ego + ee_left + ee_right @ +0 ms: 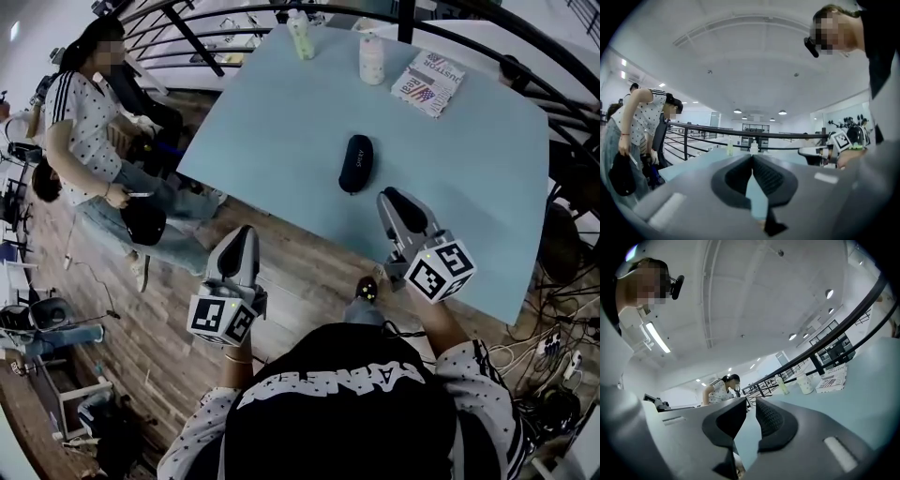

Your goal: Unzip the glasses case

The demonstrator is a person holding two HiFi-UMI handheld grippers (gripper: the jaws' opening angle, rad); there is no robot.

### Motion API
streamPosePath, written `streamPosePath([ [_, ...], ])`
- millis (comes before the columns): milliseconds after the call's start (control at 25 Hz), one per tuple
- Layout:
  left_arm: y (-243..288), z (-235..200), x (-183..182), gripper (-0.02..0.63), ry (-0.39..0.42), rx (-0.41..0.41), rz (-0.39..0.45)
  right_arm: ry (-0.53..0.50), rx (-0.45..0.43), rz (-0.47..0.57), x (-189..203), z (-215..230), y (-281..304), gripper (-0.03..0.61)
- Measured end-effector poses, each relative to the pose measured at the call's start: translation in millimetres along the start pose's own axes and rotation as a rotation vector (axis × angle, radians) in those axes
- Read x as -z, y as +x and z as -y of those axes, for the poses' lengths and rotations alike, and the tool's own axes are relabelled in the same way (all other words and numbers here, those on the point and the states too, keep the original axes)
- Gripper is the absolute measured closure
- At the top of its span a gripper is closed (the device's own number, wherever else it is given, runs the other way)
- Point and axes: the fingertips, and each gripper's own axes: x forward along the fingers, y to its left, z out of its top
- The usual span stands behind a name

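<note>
The black glasses case (355,163) lies flat near the middle of the pale blue bench (272,131), and nothing touches it. Its long axis runs away from the person holding the grippers. In the head view the far end leans a little to the right and the near end points back towards the right gripper (392,197). No view shows the zip clearly enough to say which side it runs along.

The right gripper hovers over the bench just short of the case's near end and slightly to the right of it, aimed along the bench top. Its fingers (774,420) stand a narrow slit apart, with only the bench surface visible between them.

The left gripper (244,232) is well apart from the case, on its near left. It is past the bench edge and over the wooden floor (159,319). Its fingers (769,176) are pressed together at the tips and hold nothing.

Beyond the case, near the far edge of the bench, stand a pale green bottle (301,36) and a white bottle (372,58). A booklet with a flag print (428,82) lies beyond the case and to its right. A black railing (234,19) curves behind the bench. Far to the left of the case, off the bench, a person in a spotted shirt (84,131) leans forward beside that railing.
</note>
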Motion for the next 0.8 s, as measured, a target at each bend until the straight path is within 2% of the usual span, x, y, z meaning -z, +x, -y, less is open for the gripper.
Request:
streamPosePath([
  [240,24.1,-12.1,-4.5,0.614,-0.075,-0.046,0.023,-0.003,-0.014,-0.007,-10.0,13.2,12.9,0.523],
  [360,34.8,-16.8,-1.6,0.614,-0.073,-0.053,0.027,-0.004,-0.01,-0.021,-10.8,20.9,14.9,0.523],
  [480,44.9,-19.9,5.0,0.614,-0.047,-0.041,0.009,-0.015,0.016,-0.038,-9.8,29.1,18.1,0.505],
  [800,84.3,-43.7,7.8,0.614,-0.049,0.034,-0.009,-0.007,0.09,-0.096,1.8,33.7,46.4,0.463],
])
